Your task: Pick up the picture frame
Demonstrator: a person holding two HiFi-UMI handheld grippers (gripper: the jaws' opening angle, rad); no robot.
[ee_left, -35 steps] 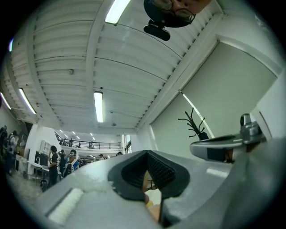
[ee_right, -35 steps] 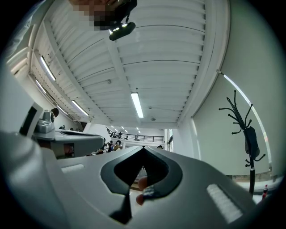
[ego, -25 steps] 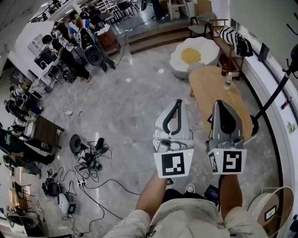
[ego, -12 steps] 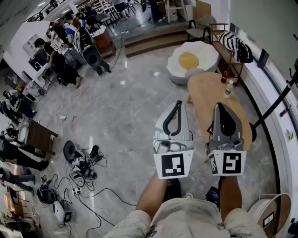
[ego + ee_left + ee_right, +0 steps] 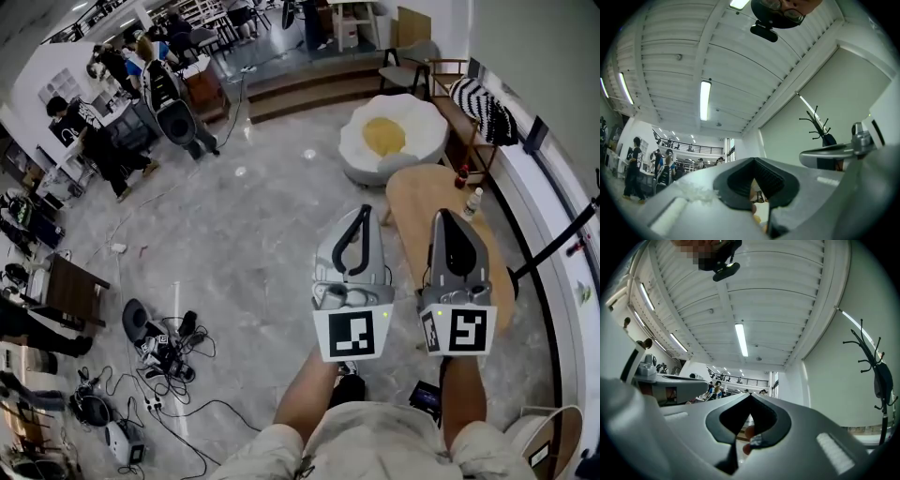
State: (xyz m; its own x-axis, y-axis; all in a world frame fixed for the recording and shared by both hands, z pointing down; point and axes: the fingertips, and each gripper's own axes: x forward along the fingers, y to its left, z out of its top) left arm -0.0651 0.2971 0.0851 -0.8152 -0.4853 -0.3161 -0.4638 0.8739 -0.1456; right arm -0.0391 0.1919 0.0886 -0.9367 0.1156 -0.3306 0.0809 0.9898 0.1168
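Marble floor and wooden table lie beneath left gripper and right gripper, both clenched

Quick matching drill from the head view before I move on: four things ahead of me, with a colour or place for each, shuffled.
1 egg-shaped seat
2 oval table
3 bottle
4 striped cloth

a wooden, light brown
b black and white
c white with a yellow centre
d standing on the table near its right edge

Pairs: 1-c, 2-a, 3-d, 4-b
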